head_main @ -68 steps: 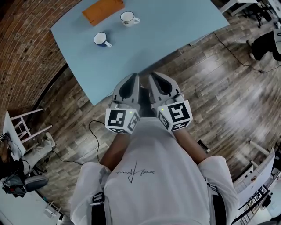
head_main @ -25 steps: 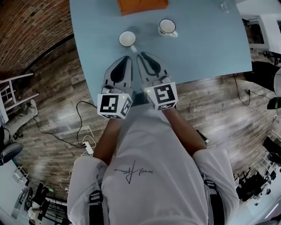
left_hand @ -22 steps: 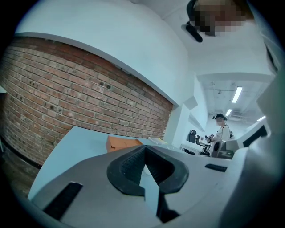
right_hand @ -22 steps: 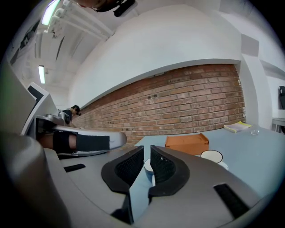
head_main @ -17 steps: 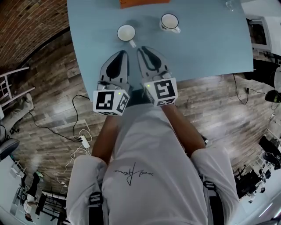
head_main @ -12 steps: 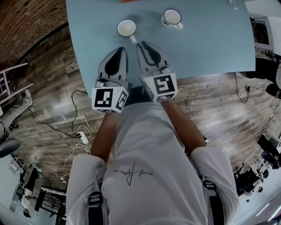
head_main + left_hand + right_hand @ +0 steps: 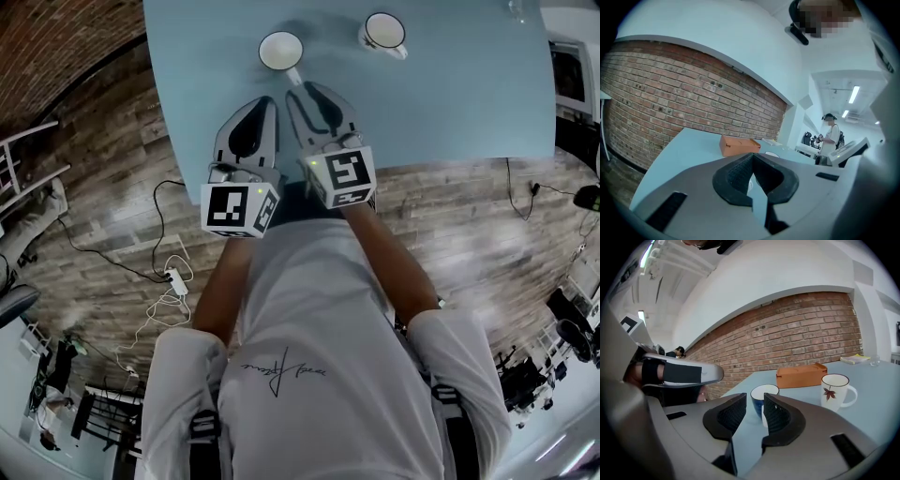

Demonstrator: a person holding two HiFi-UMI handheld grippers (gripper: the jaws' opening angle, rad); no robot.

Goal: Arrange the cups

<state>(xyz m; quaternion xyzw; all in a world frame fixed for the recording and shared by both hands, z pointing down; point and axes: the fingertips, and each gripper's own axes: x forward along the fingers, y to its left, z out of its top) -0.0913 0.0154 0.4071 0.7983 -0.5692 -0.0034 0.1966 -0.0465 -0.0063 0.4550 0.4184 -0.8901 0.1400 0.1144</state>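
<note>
Against the picture from half a second back, both cups sit lower and further right in the head view, and the orange sliver at the top edge has gone out of it; nearly three seconds back both grippers hung over the wood floor, short of the counter (image 7: pixel 450 103). The left gripper (image 7: pixel 265 101) is over the counter's near edge, left of centre; in its own view its jaws meet at the tips and hold nothing. The right gripper (image 7: pixel 302 91) lies beside it, and we see its jaws a narrow gap apart with nothing between them. The blue cup (image 7: pixel 281 51) stands upright near the top centre of the head view, its handle turned toward the right gripper's tips, close but not gripped. The white mug (image 7: pixel 384 32) stands to its right, well apart. The orange box (image 7: pixel 801 375) shows behind both cups in the right gripper view.
</note>
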